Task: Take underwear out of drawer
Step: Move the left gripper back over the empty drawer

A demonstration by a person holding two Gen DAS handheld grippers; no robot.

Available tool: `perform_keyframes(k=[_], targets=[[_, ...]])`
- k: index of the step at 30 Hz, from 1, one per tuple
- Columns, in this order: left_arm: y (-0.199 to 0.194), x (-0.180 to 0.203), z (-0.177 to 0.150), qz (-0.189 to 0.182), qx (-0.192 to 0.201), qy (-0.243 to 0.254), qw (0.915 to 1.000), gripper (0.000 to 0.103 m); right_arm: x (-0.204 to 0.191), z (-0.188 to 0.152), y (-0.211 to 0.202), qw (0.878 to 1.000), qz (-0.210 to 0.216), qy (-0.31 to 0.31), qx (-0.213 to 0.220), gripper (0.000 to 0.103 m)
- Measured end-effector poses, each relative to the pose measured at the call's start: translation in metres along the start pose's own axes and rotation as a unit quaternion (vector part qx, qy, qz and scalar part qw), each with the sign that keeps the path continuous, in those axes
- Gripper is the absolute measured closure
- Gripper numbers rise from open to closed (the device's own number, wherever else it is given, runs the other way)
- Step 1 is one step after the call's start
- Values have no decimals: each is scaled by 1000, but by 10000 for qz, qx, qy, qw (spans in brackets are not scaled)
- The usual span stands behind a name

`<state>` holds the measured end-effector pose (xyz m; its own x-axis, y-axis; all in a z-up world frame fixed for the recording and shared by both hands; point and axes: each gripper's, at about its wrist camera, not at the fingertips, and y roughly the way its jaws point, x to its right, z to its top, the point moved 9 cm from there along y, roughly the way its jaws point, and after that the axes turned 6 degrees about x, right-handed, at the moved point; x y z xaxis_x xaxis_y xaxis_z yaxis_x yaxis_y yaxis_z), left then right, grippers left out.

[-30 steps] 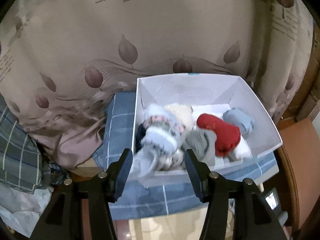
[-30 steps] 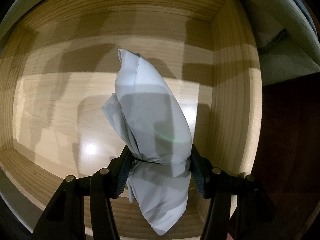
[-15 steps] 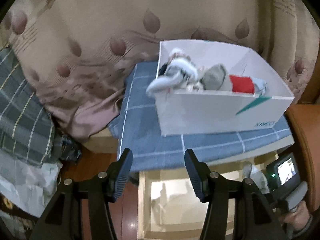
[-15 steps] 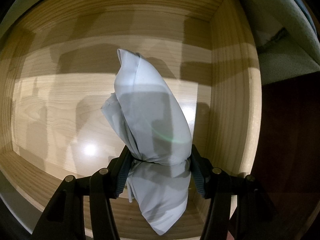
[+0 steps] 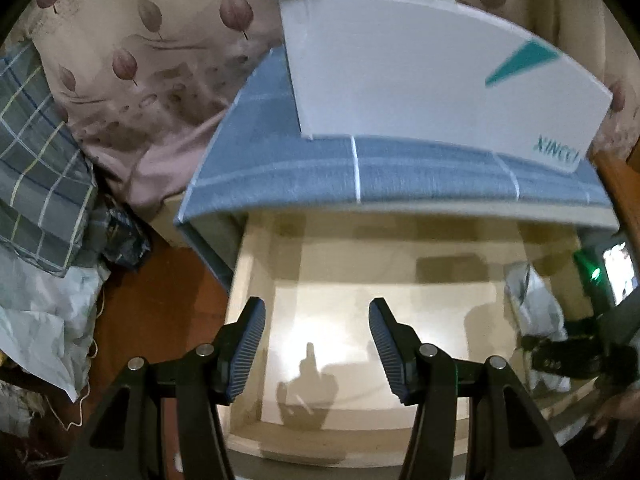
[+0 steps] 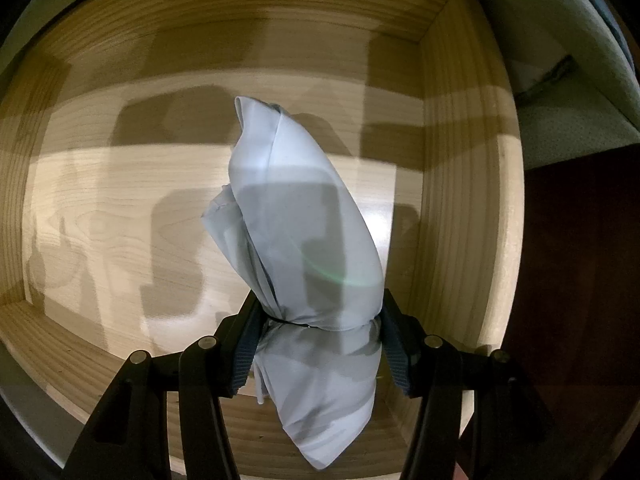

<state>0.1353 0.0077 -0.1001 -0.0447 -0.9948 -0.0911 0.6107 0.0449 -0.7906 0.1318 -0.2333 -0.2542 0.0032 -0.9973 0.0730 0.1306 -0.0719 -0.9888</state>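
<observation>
The left gripper (image 5: 316,344) now hangs lower, over the open wooden drawer (image 5: 376,320); the white box (image 5: 432,76) of socks sits above it, seen side-on.

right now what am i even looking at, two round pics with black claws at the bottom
Each picture comes from a camera on a hand-held gripper, looking out along its two black fingers; a person holds one in each hand, there is no robot arm.

The left gripper is open and holds nothing. It looks at an open wooden drawer under a top covered with a blue checked cloth, where a white box stands.

The right gripper points down into the drawer and is shut on a pale blue bundle of underwear. That same gripper shows at the left view's right edge.
</observation>
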Motion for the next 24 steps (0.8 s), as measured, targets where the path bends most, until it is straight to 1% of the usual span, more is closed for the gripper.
perform_keyframes(k=[8,13,16,19,24], targets=[[17,4,-22,-66,-177,-93,9998,48,-1,0,-1,10000,-16,-4,-11,50],[22,1,-27,-218,-253,-344,9988,48,-2,0,-1,10000,-22,-4,-14,50],[21,-2,-27,-199,-209,-432,9987,48,-2,1,-1,10000,-17,10,-4,50],[17,-4,-26,-140,-85,-495,9986,48,-2,1,-1,10000,-12,28,8,51],[14,3,-25,-183,11,-353,9992,48,0,0,-3,9999,26,104,90,54]])
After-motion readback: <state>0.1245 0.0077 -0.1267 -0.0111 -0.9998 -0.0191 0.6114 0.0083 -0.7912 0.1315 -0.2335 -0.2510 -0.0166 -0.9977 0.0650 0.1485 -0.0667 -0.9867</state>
